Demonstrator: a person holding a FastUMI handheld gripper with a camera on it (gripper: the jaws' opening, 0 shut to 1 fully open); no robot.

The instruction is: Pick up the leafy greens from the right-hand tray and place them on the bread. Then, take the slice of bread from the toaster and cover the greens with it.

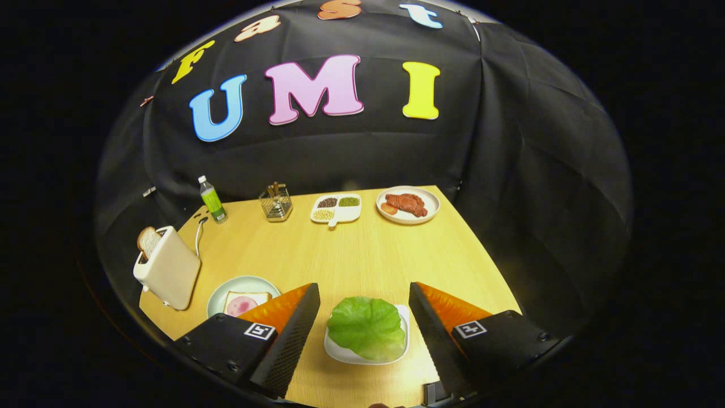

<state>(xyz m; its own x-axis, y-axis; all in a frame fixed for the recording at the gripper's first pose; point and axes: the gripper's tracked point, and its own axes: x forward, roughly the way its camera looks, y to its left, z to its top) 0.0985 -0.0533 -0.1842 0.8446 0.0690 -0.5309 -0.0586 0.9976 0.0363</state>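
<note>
The leafy greens (367,327) lie as one broad lettuce leaf on a small white tray (338,352), and that tray sits on the bench (362,255) between the two fingers of the gripper (362,297). The fingers stand wide apart, one to each side of the tray and touching nothing. Judging by this, they are spread so that they can come down around the leaf, which bulges enough in the middle to give them something to pinch. The pick is not yet made.

Just beyond the left finger is a round plate (218,294) carrying a slice of bread with ham (244,303) on it, partly hidden by that finger. This is where the greens should go, and its nearness to the tray makes the carry short.

Further left, a white toaster (170,266) stands at the bench edge with a slice of bread (148,241) poking up from its slot, upright and proud of the body, so it seems easy to take from above for the second step. Its cord (198,232) trails behind it.

Along the far edge, well apart from the work, stand a green bottle (212,199), a glass holder (276,202), a divided dish of grains (336,208) and a plate of red meat (408,204). They look like bystanders, kept out of the gripper's path.
</note>
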